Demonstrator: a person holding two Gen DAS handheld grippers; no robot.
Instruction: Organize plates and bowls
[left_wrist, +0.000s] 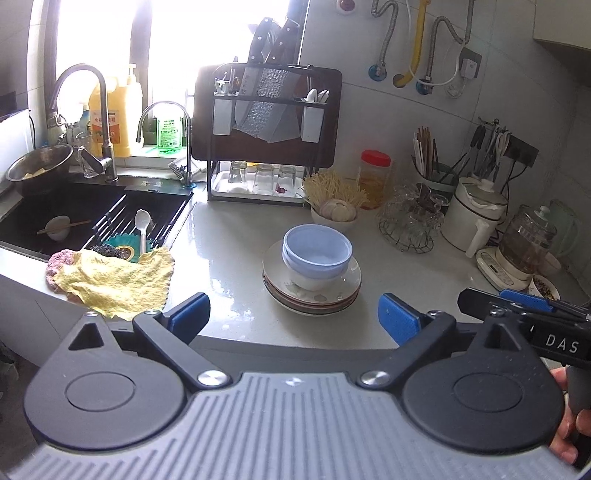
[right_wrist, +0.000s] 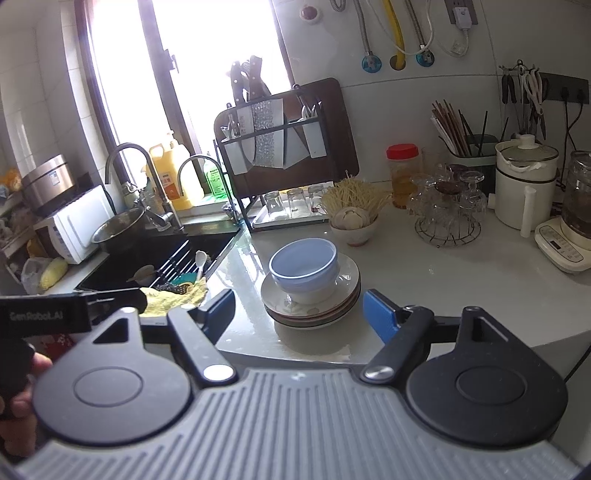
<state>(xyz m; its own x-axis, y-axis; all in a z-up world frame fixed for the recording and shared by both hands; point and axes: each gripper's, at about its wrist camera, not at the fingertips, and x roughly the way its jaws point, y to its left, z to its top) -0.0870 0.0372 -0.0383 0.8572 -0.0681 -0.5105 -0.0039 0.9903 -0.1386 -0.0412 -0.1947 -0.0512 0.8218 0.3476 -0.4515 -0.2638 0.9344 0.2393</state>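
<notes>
Facing both grippers, the stack of plates (left_wrist: 312, 295) with bowls (left_wrist: 317, 254) sits straight ahead, just beyond the counter edge. Left gripper (left_wrist: 293, 317) and right gripper (right_wrist: 299, 314) gape empty, about equally near the stack.

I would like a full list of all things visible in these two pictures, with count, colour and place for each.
plates: a stack, white and brown-edged, counter centre
bowls: two or three nested, blue over white, on the plates
yellow cloth: one, at the sink edge
sink: one, black, left, holding a white spoon
taps: two, metal, behind the sink
knife rack: one, black, at the window
glasses: three, clear, upside down under the rack
jar: one, red lid, right of the rack
white pot: one, far right
left tool: open, empty, before the plates
right tool: open, empty, before the plates
</notes>
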